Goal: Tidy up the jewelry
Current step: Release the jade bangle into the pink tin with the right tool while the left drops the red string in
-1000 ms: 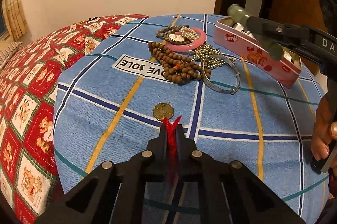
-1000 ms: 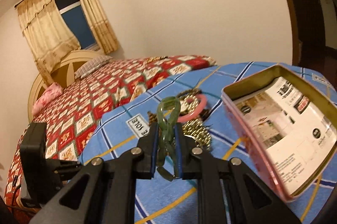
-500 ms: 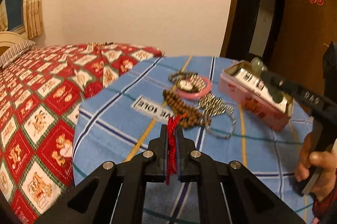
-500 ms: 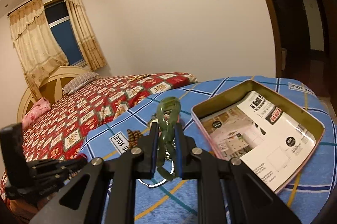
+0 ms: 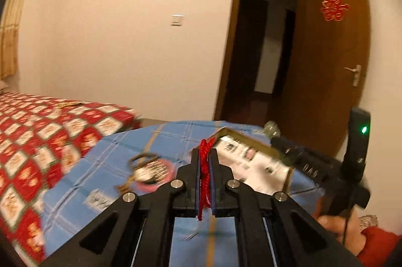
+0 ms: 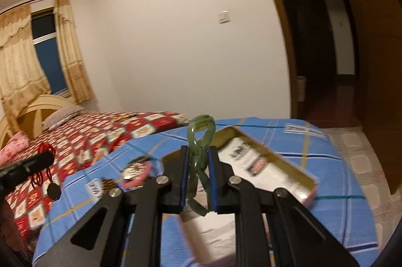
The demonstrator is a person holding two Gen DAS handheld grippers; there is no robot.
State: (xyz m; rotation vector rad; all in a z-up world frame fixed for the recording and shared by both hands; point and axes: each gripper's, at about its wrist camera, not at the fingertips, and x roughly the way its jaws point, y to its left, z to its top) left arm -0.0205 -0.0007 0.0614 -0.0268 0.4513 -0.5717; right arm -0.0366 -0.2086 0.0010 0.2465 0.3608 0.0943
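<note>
My left gripper (image 5: 204, 152) is shut on a red cord (image 5: 204, 174). In the right wrist view that cord (image 6: 37, 179) hangs from the left gripper (image 6: 47, 157), with a dark octagonal pendant (image 6: 54, 191) dangling in the air beside the table. My right gripper (image 6: 198, 150) is shut on a green link bracelet (image 6: 202, 133), held over the near end of the open pink tin (image 6: 273, 161), which is lined with printed paper. In the left wrist view the tin (image 5: 253, 161) lies just behind my fingertips, with the right gripper (image 5: 276, 140) above its far side.
On the round table's blue plaid cloth (image 6: 326, 166) lie a pink bangle (image 6: 137, 179) around a watch, and brown beads (image 6: 108, 184). A bed with a red patterned cover (image 5: 37, 131) stands to the left. A hand and red sleeve (image 5: 336, 229) hold the right gripper.
My left gripper has lifted the red cord and its pendant off the cloth and risen toward the tin. My right gripper has carried the green bracelet sideways over the tin.
</note>
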